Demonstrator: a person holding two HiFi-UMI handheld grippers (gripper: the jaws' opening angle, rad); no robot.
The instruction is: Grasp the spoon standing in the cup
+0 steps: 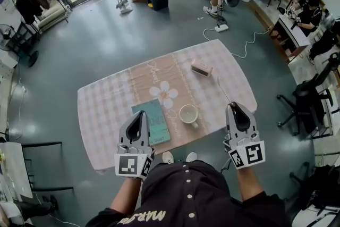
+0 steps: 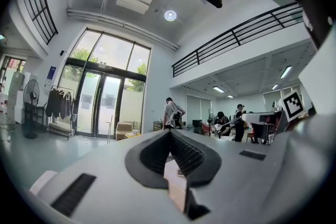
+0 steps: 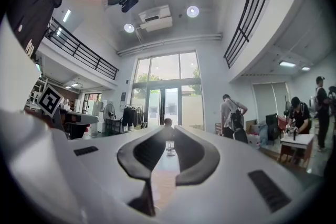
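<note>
Spoon (image 1: pixel 223 91): not in cup (image 1: pixel 188 113); 1 end is clamped in the right gripper (image 1: pixel 232 106), jaws narrow and closed on it. Its long axis runs on from the jaw tips, away from the person, above the table's (image 1: pixel 106 109) near-right corner. The cup stands empty by the near edge, left of that gripper. Right gripper is level, pointing forward. Left gripper (image 1: pixel 141 114): jaws together, empty, farther off. Judgement: grasp made.
</note>
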